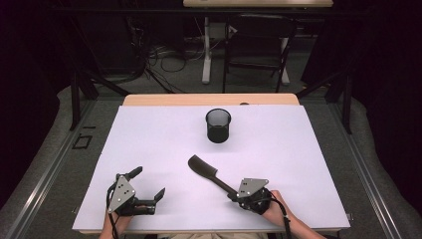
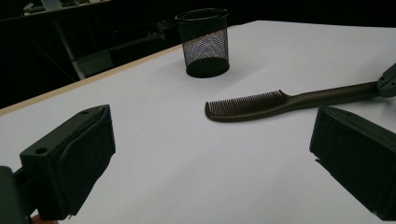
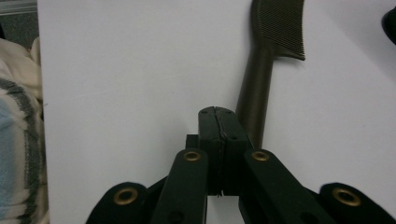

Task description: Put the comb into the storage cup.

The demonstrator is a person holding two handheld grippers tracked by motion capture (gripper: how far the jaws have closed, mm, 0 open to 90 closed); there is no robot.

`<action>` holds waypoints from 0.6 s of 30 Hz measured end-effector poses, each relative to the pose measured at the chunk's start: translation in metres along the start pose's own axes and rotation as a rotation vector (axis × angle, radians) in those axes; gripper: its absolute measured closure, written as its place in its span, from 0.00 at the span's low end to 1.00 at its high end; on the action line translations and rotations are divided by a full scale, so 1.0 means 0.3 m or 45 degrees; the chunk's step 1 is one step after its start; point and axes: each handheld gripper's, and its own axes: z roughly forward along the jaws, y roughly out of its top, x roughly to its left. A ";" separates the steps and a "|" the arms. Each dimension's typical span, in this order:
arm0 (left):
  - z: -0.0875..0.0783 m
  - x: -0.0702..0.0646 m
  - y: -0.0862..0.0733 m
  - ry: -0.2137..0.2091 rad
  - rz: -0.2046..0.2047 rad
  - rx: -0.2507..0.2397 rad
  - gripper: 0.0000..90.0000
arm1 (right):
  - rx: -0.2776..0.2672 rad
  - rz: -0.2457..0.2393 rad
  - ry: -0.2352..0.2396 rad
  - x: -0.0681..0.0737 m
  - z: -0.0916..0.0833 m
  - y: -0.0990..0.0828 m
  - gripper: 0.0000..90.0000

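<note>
Left gripper (image 1: 148,185) nearest, jaws wide apart, empty, on table (image 1: 149,134). Right gripper (image 3: 218,116) jaws pressed together, empty, touching comb (image 1: 206,173) handle's side. Cup (image 1: 218,125) beyond.

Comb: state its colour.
The comb is dark brown, almost black; the left gripper view shows it best.

No readable text, label, brand, number or sign appears anywhere.

Only the mesh cup (image 1: 218,125) and comb (image 1: 209,173) interrupt the white tabletop (image 1: 149,144).
</note>
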 end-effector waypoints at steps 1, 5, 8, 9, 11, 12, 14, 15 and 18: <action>0.001 0.001 0.000 0.000 -0.002 0.004 0.00 | 0.003 0.003 -0.008 -0.008 -0.001 -0.003 1.00; 0.000 -0.004 0.003 0.004 0.019 0.009 0.00 | -0.002 0.008 -0.029 -0.016 -0.007 -0.010 1.00; -0.004 -0.003 0.002 0.018 0.001 0.003 0.00 | 0.001 0.024 -0.037 -0.025 -0.014 -0.014 1.00; -0.004 -0.003 0.002 0.018 0.001 0.003 0.00 | 0.001 0.024 -0.037 -0.025 -0.014 -0.014 1.00; -0.002 0.000 0.001 0.016 0.002 0.003 0.00 | 0.001 0.025 -0.045 -0.033 -0.013 -0.017 1.00; 0.000 0.001 0.001 0.015 0.006 0.008 0.00 | 0.007 0.028 -0.057 -0.040 -0.013 -0.017 1.00; 0.001 -0.001 0.001 0.012 0.006 0.010 0.00 | 0.010 0.025 -0.064 -0.047 -0.012 -0.017 1.00; 0.001 -0.003 0.001 0.009 0.009 0.010 0.00 | 0.009 0.030 -0.073 -0.049 -0.011 -0.016 1.00; -0.001 -0.003 0.002 0.011 0.012 0.005 0.00 | 0.004 0.041 -0.079 -0.061 -0.009 -0.016 1.00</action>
